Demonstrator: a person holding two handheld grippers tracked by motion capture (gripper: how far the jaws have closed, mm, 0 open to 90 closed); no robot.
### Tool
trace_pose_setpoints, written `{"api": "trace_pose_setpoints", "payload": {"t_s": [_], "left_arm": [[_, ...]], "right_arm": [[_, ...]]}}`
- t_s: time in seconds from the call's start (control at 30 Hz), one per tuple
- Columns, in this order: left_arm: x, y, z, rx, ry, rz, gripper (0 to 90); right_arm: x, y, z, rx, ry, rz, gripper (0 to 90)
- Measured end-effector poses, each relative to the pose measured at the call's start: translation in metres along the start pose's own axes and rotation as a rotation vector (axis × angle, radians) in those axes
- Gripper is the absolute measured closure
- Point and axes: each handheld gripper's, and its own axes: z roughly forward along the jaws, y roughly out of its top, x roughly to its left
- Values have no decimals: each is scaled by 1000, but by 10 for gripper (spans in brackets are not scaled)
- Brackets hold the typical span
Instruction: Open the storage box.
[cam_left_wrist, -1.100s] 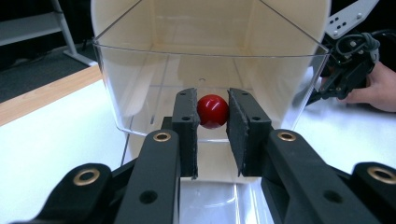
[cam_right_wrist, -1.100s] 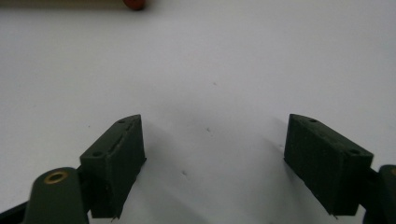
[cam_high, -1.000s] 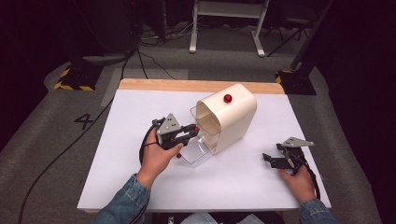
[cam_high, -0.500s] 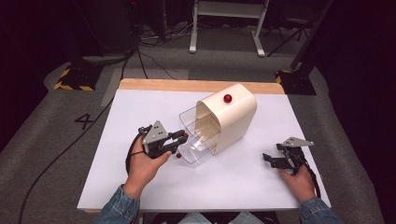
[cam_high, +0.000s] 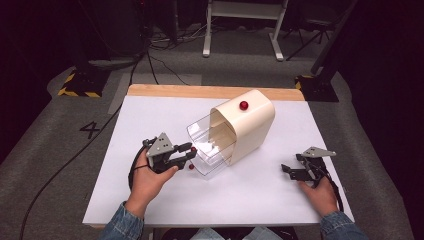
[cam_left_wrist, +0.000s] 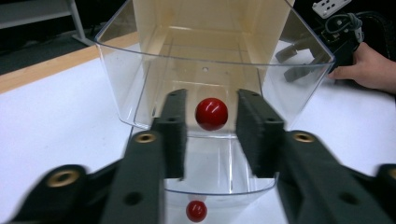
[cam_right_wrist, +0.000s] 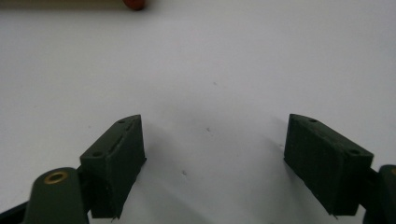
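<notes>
Both tongs are open and empty: my left tongs point at the clear plastic drawer, my right tongs rest well apart near the white desk edge. Just beside the left tongs, a small red ball lies on the desk before the drawer. Another red ball shows between my left jaws. Farther off, the drawer sticks out of a cream rounded plastic box with a red knob on top.
</notes>
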Motion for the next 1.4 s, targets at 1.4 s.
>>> {"api": "trace_pose_setpoints", "payload": {"t_s": [1.4], "left_arm": [[18,-51,-75,217,179,10,354]], "right_arm": [[-1,0,0,2,6,4,205]]}}
